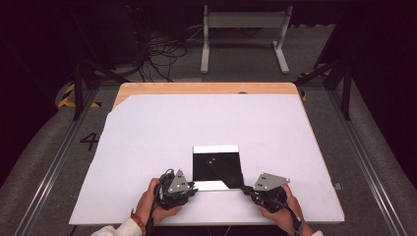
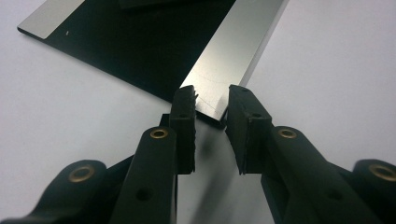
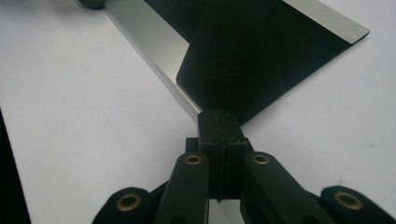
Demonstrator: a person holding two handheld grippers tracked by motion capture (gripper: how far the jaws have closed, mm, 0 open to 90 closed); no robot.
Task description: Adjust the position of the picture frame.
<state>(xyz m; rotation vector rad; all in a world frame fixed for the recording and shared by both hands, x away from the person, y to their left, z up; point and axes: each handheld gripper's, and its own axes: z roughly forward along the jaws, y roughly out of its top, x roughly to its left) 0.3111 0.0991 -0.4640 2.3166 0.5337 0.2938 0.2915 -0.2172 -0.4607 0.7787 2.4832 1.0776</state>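
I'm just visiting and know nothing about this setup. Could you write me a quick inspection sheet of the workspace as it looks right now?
Surface: white sheet over a wooden table.
Job's things: black square sheet with silver strips at its far and near edges, lying flat; its near right corner looks folded over.
Clutter: nothing seen.
Grippers: left gripper open, jaws either side of the sheet's silver corner; right gripper shut at the sheet's near right corner, which seems pinched.
Cables: a dark tangle on the floor beyond the table.
Surroundings: grey floor, a white stand, dark frame legs.
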